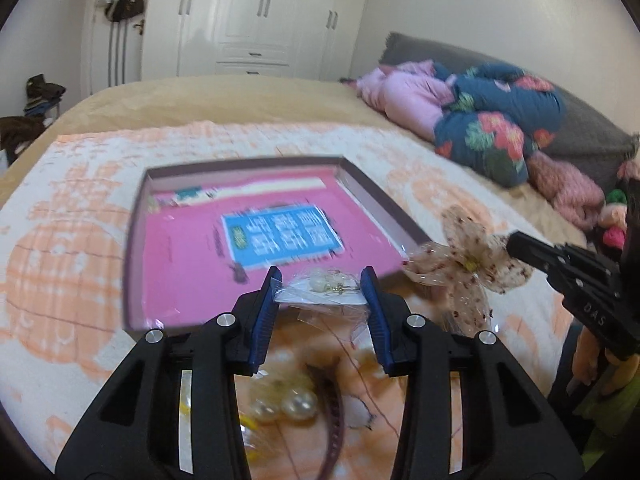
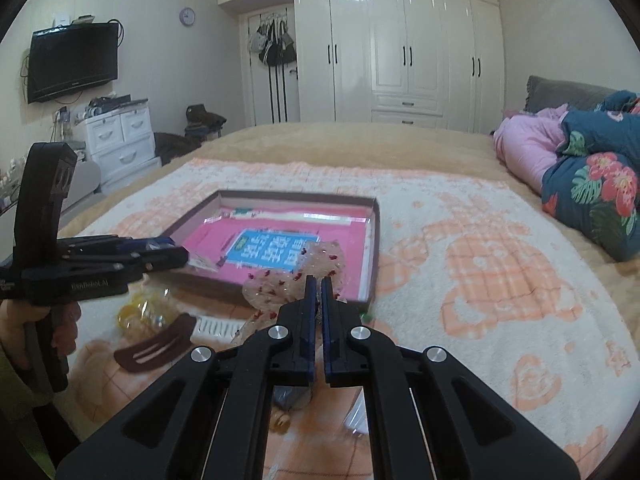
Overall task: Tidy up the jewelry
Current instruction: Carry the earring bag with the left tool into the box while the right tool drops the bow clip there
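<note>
Two handheld grippers work over a bed spread with an orange-and-white blanket, each carrying one piece toward a shallow box with a pink printed sheet on its floor. The left gripper has its blue-padded jaws set fairly wide, and a small clear packet of pearl earrings spans the gap between the fingertips, its long side running left to right, pad to pad — held by its edges, it appears, though how firm the hold is cannot be told. The packet hangs just over the box's near rim, so the box lies straight ahead of these jaws, and this gripper is nearer the box's left half. The right gripper has its jaws nearly closed on the middle of a speckled gauze bow, whose wings spread up and to the left over the box's near right corner. In the left view the bow sits just right of the packet, near but apart — the one thing likely to crowd either drop. On the blanket near the box lie loose pieces yet to go in: two large pearls on a hair band, a brown hair clip, a white comb and a yellow tangle in clear wrap. Nothing stands between either piece and the box floor.
</note>
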